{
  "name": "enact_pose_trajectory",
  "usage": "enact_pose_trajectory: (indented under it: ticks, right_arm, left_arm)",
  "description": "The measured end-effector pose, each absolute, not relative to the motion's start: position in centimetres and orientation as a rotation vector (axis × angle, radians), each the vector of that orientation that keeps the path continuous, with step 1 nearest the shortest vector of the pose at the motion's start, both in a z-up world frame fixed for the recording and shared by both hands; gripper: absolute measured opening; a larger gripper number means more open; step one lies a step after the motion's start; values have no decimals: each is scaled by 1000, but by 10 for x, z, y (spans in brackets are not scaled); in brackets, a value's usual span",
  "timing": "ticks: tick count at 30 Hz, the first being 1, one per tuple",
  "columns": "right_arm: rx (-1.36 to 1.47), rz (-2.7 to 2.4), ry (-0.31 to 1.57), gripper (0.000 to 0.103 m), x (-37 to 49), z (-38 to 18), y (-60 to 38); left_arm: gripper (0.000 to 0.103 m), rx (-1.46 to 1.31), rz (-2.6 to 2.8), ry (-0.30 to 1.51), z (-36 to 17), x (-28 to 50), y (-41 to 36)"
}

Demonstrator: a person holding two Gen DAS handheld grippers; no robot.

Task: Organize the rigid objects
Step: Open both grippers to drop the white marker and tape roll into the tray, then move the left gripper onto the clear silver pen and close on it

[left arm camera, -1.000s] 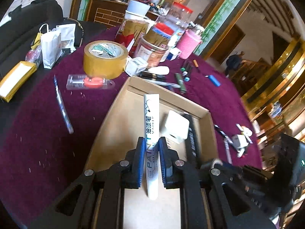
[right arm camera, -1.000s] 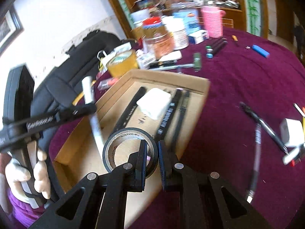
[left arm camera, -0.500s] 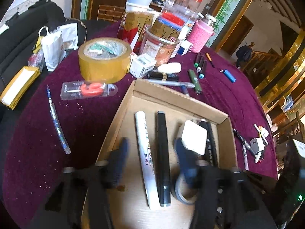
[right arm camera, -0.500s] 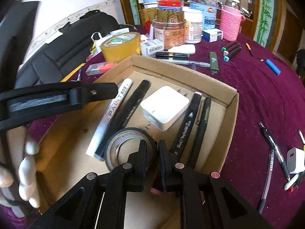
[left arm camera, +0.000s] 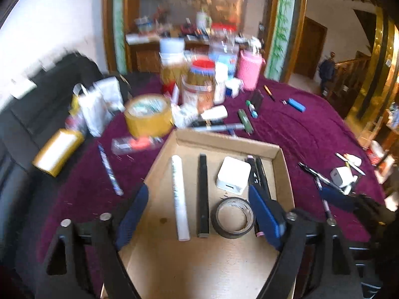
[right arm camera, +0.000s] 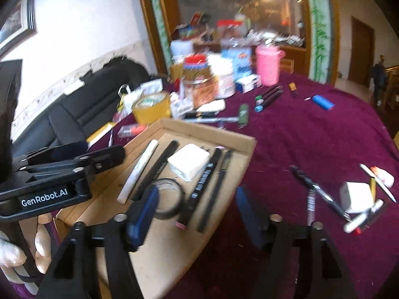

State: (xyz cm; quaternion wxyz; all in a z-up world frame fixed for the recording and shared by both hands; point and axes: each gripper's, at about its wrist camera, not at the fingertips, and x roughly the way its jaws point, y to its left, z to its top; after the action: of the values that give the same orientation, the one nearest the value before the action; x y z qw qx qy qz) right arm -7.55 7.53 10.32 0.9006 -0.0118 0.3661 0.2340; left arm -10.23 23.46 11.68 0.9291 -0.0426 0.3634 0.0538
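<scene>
Both jaws have just been opening w/ nothing between them: left gripper (left arm camera: 198, 214) hangs above the shallow brown cardboard box (left arm camera: 224, 143), white paint marker (left arm camera: 180, 196) lying below its gap. Right gripper (right arm camera: 194, 214) has let go the black tape roll (right arm camera: 165, 198), now flat by its left pad. Risk: frames are blurred, so a low pad could clip the box wall & scatter the markers.

A black sofa (right arm camera: 82, 104) flanks the purple-clothed table (right arm camera: 311, 134).

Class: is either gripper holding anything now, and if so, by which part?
Nothing is held. Both the left gripper and the right gripper have just opened their jaws, empty.
</scene>
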Motion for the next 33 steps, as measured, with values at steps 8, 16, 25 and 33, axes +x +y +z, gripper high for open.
enact_pose_trajectory:
  ticks: [8,16,25,33]
  right_arm:
    - [46,382,695,77,-105,101,16]
    - [185,294,720,77,-109,91,-41]
    - [275,251,733,77,-109,77,-81]
    - [342,188,717,77,-103,72,-126]
  left_arm:
    - [88,34,168,630,130,-140,182]
    - [88,108,99,677,122,-142,133]
    - [87,166,32,744,107,-136,88]
    - [87,168,-54,816,93,-126,61]
